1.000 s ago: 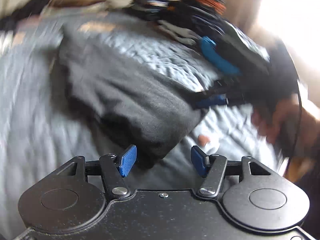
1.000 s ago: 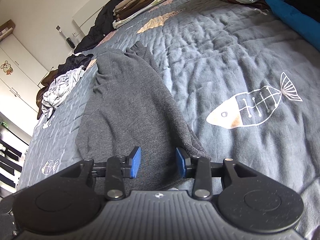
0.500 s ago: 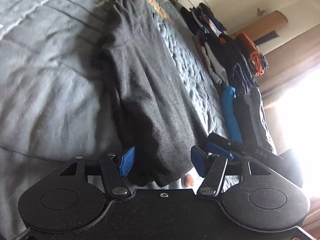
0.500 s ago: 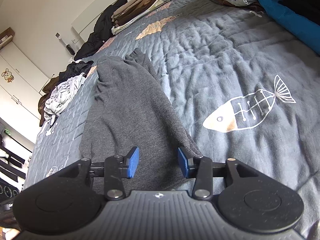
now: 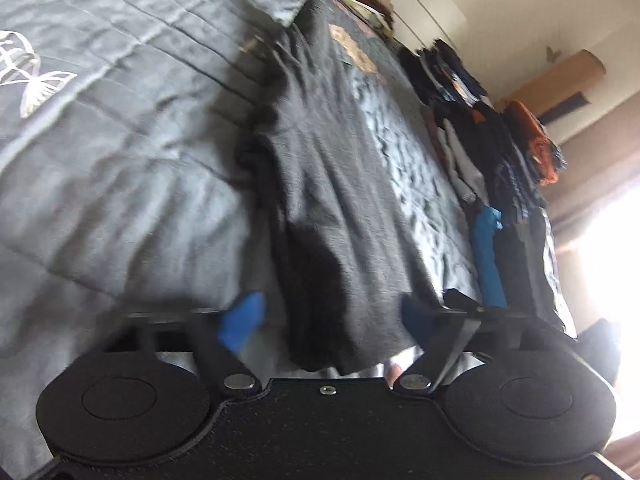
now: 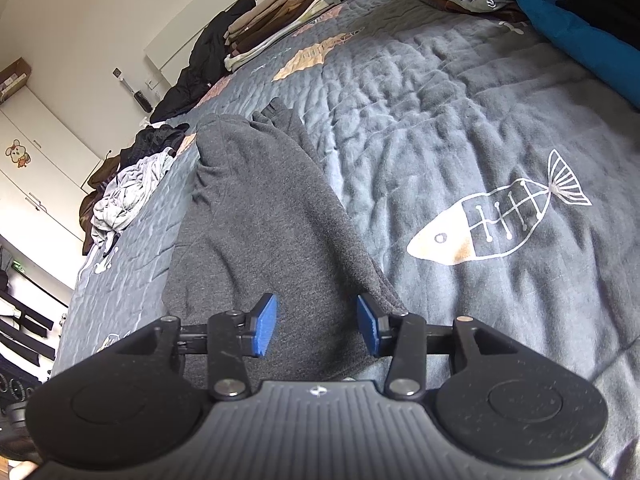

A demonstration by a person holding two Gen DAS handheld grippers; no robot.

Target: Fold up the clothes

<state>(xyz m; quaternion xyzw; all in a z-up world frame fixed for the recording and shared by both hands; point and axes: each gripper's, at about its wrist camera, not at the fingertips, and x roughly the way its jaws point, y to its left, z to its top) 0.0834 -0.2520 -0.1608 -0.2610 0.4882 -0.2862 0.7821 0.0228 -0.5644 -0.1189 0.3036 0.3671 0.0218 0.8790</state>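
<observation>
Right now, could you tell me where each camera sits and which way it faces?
Left wrist: on the left hand-held gripper, looking along the sweater toward the clothes pile; its open fingers show.
Right wrist: on the right hand-held gripper, low over the sweater, facing the wall; open fingers show.
Shared: sweater, bedspread.

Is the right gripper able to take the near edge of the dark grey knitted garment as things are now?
Probably yes. The right gripper is open, and the dark grey knitted garment lies flat on the grey quilted bedspread directly between and ahead of its blue pads, with nothing covering it.
</observation>
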